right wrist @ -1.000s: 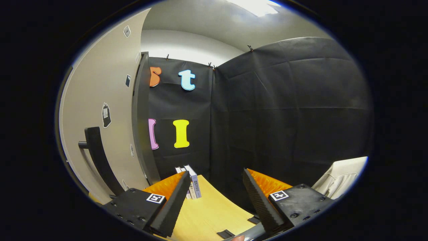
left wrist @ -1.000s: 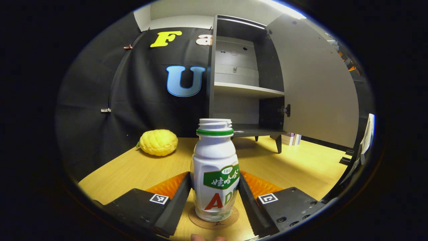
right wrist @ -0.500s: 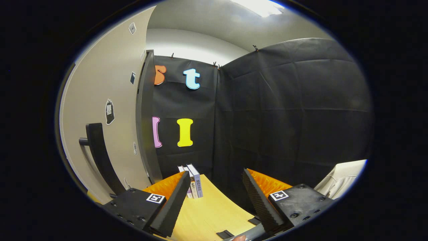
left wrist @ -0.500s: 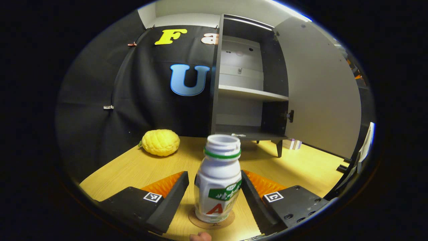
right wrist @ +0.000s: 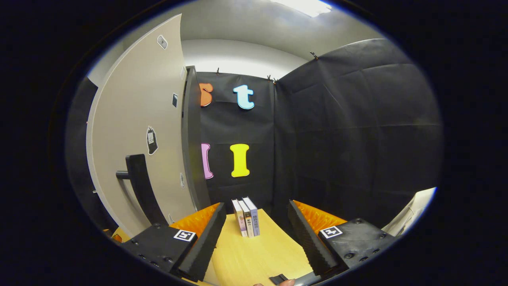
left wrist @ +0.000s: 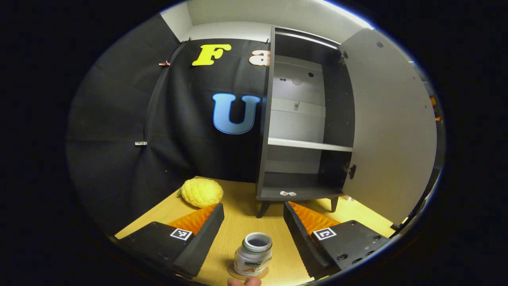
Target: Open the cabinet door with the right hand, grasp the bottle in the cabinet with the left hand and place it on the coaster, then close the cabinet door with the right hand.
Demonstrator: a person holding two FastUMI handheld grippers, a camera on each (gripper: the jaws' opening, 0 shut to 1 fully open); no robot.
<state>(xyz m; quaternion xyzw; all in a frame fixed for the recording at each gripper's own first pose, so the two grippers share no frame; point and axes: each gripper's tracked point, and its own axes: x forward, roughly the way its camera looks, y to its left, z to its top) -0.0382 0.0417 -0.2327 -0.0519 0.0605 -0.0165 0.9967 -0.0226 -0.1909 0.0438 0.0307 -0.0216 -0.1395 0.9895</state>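
Note:
A small white bottle (left wrist: 253, 259) with a green neck ring and no cap stands upright on a round brown coaster (left wrist: 262, 273) on the wooden table. My left gripper (left wrist: 254, 234) is open, raised above and behind the bottle, touching nothing. The dark cabinet (left wrist: 305, 131) stands open with bare shelves, its pale door (left wrist: 391, 127) swung out to the right. In the right gripper view the door's outer face (right wrist: 139, 131) with its dark bar handle (right wrist: 143, 190) lies left of my right gripper (right wrist: 256, 234), which is open and apart from the handle.
A bumpy yellow fruit (left wrist: 201, 192) lies on the table left of the cabinet. A few books (right wrist: 247, 217) stand upright at the far table edge ahead of the right gripper. A pale garment (right wrist: 410, 210) shows at the right. A fingertip (left wrist: 244, 281) shows at the lower edge.
My left gripper has let go of the bottle and drawn up and back, leaving it on the coaster. The right gripper view has shifted slightly, the door and handle sliding right in it.

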